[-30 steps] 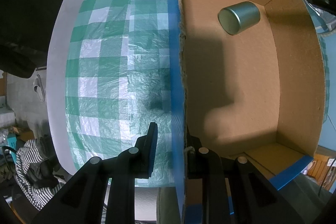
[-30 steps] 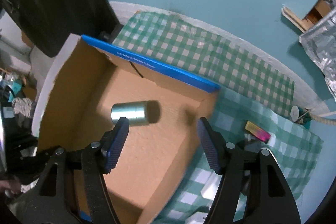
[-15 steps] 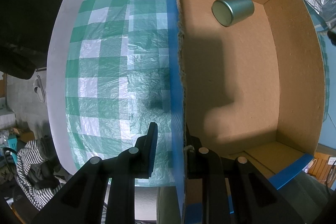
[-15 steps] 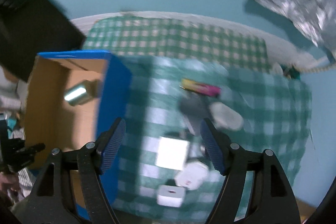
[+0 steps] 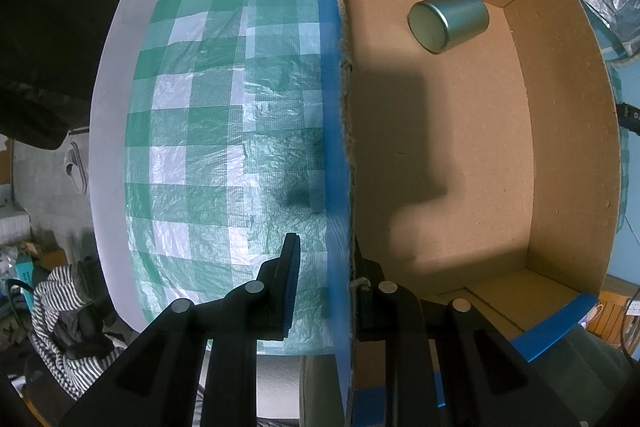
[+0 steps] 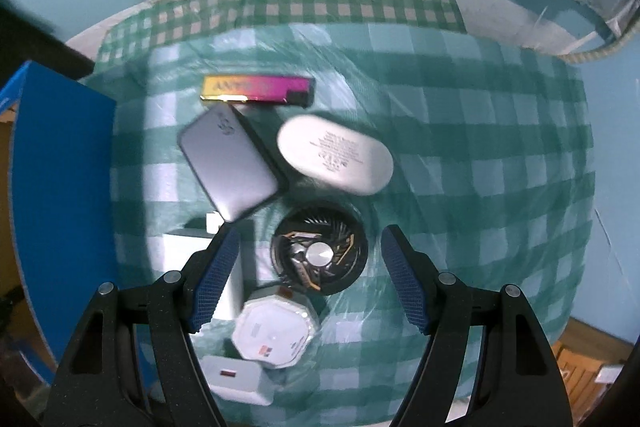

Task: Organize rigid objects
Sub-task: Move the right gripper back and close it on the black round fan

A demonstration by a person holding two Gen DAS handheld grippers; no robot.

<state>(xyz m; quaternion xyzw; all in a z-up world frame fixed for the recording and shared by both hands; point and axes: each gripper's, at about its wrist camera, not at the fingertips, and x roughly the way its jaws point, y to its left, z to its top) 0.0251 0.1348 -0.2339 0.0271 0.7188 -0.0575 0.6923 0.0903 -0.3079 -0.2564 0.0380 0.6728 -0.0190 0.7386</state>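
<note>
In the left wrist view the left tool (image 5: 326,291) straddles the near wall of a cardboard box (image 5: 568,155), one finger outside over the green-checked cloth (image 5: 208,131), the other inside; the jaws look closed on that wall, though a slight gap may remain. The box rim is edged in blue, and white print on the far rim at the top of the frame reads roughly "(315x230x115)mm". A silver metal tin (image 5: 448,21) lies on its side on the box floor in the upper right of the frame, close to the far corner, its round end facing the camera.

In the right wrist view the right tool (image 6: 310,277) hangs open over a cluster of items on the cloth-covered worktop (image 6: 500,187). Between its fingers, in the lower centre, sits a round black cooling fan (image 6: 320,255). Above it lie a white oval case (image 6: 336,159) with small grey print too fine to read, a grey rectangular device (image 6: 228,163) to its left, and a yellow-to-magenta lighter (image 6: 256,89) whose lettering starts "ANT", the rest blurred. Below the fan are a white octagonal box (image 6: 274,335) and a white charger (image 6: 236,379). The box's blue outer wall (image 6: 60,187) fills the left edge.
</note>
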